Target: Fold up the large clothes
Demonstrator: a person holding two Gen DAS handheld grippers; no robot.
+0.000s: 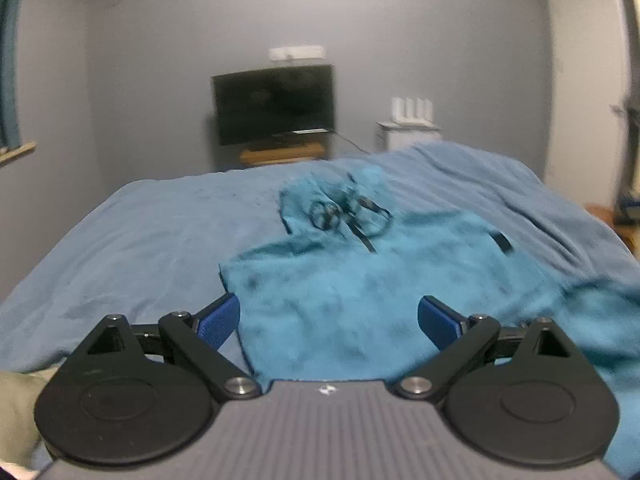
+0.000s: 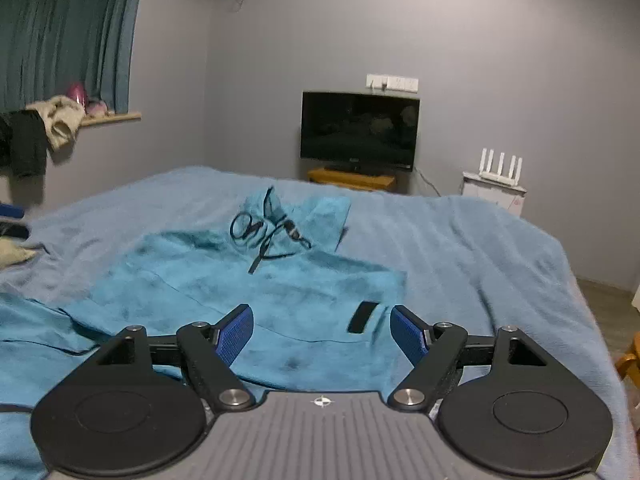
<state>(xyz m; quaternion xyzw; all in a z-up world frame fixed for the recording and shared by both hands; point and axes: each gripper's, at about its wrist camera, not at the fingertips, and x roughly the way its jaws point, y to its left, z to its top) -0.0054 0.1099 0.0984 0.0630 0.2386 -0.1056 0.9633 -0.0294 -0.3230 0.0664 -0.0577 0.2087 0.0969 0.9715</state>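
Observation:
A teal hooded garment [image 1: 360, 280] lies spread on the blue bed cover [image 1: 140, 232], hood and black drawstrings [image 1: 348, 212] at the far end. My left gripper [image 1: 329, 312] is open and empty, hovering over the garment's near left part. In the right wrist view the same garment [image 2: 240, 280] shows with its drawstrings [image 2: 264, 236] and a black patch [image 2: 362, 317]. My right gripper [image 2: 322, 322] is open and empty above the garment's near right part, close to the patch.
A dark TV [image 2: 360, 134] on a wooden stand [image 2: 352, 180] stands beyond the bed's far end. A white router [image 2: 500, 170] sits on a white cabinet at its right. Clothes hang on a window ledge [image 2: 52, 120] at the left. The bed's right edge drops to wooden floor [image 2: 608, 304].

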